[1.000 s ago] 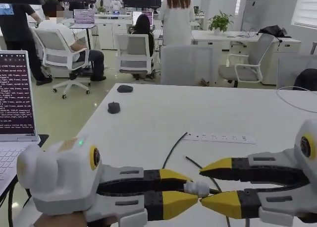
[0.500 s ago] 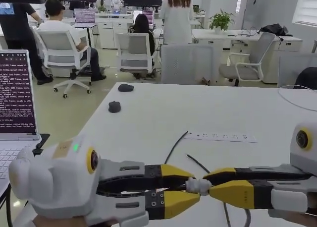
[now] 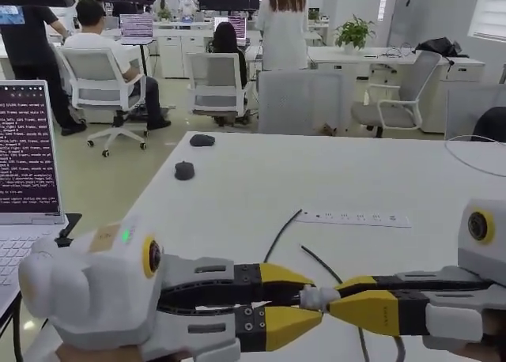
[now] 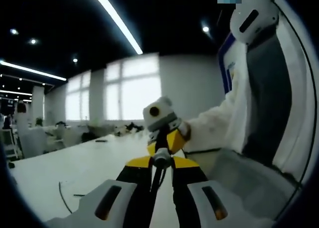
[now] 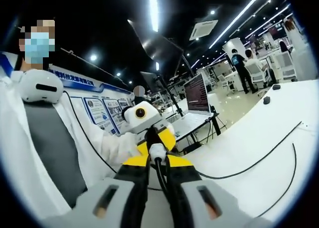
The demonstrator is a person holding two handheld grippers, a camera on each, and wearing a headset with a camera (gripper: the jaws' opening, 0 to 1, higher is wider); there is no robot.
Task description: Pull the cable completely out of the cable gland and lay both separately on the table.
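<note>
Open-plan office: beyond the left gripper [image 3: 315, 300], people [image 3: 99, 46] sit on swivel chairs [image 3: 83, 76] at desks [image 3: 348, 58] with computer screens [image 3: 136, 26]; a laptop [image 3: 28, 152] lies to its left.

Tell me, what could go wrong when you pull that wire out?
The small cable gland is pinched at the left hand-held gripper's tips, so it might pop free and roll. The thin black cable could slip through the right hand-held gripper instead of sliding out.

**Bright open-plan office**

A white workbench top [image 3: 261, 180] fills 6 o'clock. White swivel office chairs [image 3: 91, 73] stand on pale green floor [image 3: 103, 180] at 10 o'clock, with a green potted plant [image 3: 352, 34] at 1 and a white-blinded window [image 3: 489, 14] at 2. A long ceiling strip light [image 4: 117, 21] glows overhead.
</note>
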